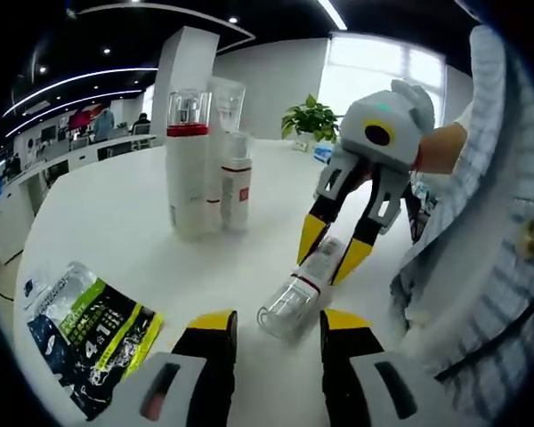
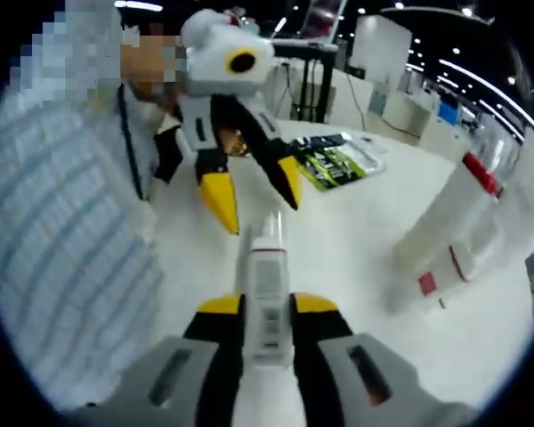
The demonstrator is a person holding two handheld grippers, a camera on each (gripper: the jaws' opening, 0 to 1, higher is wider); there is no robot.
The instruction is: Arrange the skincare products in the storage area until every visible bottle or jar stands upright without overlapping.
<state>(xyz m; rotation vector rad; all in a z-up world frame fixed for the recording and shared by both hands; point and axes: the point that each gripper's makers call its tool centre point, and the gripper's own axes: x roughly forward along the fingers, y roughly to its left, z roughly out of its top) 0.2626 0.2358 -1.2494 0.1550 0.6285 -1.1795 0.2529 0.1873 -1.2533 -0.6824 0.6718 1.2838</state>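
White lying bottle (image 1: 307,289) near counter (image 1: 116,213) edge by person | right hand-held gripper (image 2: 267,313) clamps its body, to stand it | left hand-held gripper (image 1: 278,322) open, empty | upright bottles (image 1: 206,165) mid-counter

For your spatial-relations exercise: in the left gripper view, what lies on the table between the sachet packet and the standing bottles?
Nothing: bare white table separates the packet from the upright bottles, as the left gripper view shows. The lying bottle is off to the side.
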